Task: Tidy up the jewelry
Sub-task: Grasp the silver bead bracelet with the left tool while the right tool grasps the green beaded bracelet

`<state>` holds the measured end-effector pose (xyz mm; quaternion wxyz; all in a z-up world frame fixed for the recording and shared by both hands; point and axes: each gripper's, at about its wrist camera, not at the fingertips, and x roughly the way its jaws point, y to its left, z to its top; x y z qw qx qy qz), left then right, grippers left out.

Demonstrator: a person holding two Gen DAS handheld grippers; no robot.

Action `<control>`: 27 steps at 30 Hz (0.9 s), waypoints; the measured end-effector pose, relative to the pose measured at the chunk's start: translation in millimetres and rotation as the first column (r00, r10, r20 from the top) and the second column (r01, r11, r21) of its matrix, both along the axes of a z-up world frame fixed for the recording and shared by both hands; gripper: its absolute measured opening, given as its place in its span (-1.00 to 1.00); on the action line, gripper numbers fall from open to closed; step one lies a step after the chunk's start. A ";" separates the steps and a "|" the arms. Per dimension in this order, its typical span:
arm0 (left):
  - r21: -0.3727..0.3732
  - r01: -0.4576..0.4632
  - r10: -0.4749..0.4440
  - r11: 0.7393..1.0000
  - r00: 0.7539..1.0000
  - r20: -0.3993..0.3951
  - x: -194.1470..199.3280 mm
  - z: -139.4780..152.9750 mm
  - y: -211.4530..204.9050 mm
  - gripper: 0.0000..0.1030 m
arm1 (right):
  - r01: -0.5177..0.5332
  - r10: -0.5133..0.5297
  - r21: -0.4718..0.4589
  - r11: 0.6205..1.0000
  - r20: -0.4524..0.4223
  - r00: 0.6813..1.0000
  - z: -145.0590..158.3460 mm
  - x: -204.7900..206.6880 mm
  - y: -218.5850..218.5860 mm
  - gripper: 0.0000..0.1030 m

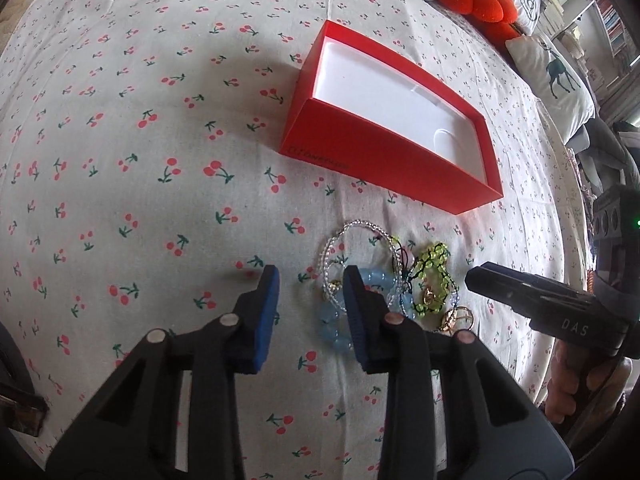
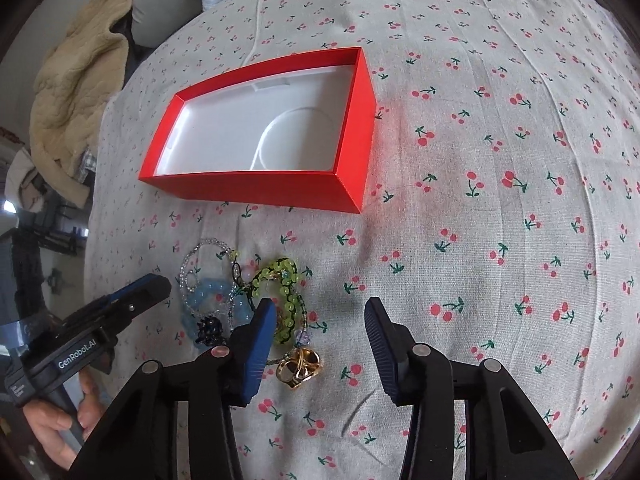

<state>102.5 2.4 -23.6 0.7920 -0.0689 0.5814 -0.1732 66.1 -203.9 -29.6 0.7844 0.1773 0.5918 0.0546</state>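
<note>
Gold rings (image 2: 300,368) show plainly only beside the right claw (image 2: 320,320).

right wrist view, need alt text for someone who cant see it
A tangle of beaded bracelets and gold rings lies on a cherry-print bedsheet, just before an open, empty red box with a white liner. The right tongs hang open near the rings; the left tongs reach in from the left.
</note>
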 end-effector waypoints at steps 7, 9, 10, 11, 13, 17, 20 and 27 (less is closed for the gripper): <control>0.037 0.011 -0.011 0.999 1.000 -0.013 7.8 -10.4 -9.9 -0.70 | -0.016 0.016 0.005 1.000 0.015 1.000 -8.9 11.1 0.0 -0.09; 0.029 0.010 -0.010 1.000 1.000 -0.013 9.6 -10.5 -12.1 -0.86 | -0.017 0.017 0.000 1.000 0.011 1.000 -10.0 12.1 -0.7 -0.09; 0.026 0.006 -0.006 1.000 1.000 -0.011 10.1 -9.9 -12.2 -0.90 | -0.018 0.018 0.002 1.000 0.011 1.000 -9.5 12.3 -1.4 -0.09; 0.025 0.003 -0.003 1.000 1.000 -0.007 10.6 -9.2 -12.4 -0.90 | -0.018 0.018 0.005 1.000 0.015 1.000 -8.3 12.0 -1.7 -0.09; 0.026 0.003 -0.003 1.000 1.000 0.006 10.7 -6.3 -13.2 -0.91 | -0.018 0.018 0.001 1.000 0.011 1.000 -8.5 11.6 -2.7 -0.09; 0.021 -0.006 0.005 1.000 0.999 0.034 9.1 1.2 -10.7 -0.91 | -0.016 0.016 0.003 1.000 0.010 1.000 -8.5 10.5 -4.0 -0.09; 0.012 -0.018 0.017 1.000 0.999 0.050 7.1 7.0 -4.7 -0.91 | -0.017 0.017 0.007 1.000 0.010 1.000 -7.7 9.6 -5.0 -0.09; 0.007 -0.051 0.050 0.999 0.994 0.095 -2.2 20.8 21.6 -0.91 | -0.022 0.023 0.038 0.999 -0.010 1.000 -7.0 11.4 -5.1 -0.11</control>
